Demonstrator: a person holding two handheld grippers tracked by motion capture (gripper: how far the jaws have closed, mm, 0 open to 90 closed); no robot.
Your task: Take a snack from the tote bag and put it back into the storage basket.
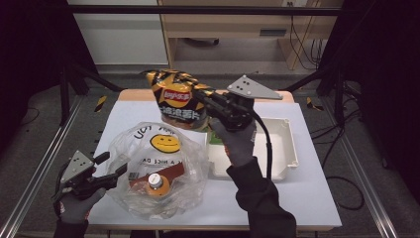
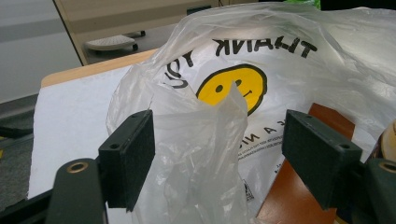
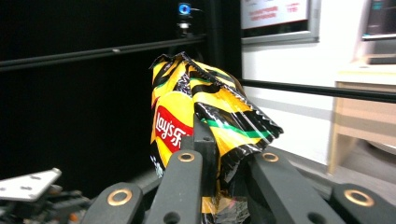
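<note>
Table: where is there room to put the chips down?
Bare white table lies near the front right corner, beside the tray. Another free strip runs behind the plastic bag, at the far left. The middle, around the bag and the chip bag, is crowded.

A shallow white tray (image 1: pixel 289 144) sits on the white table (image 1: pixel 307 198), with a wooden cabinet (image 1: pixel 223 22) behind.

A white-topped table (image 1: pixel 302 193) carries a clear plastic bag (image 1: pixel 158 168) printed with a smiley at seven o'clock and a shallow white tray (image 1: pixel 282 144) at three o'clock, near each other.
</note>
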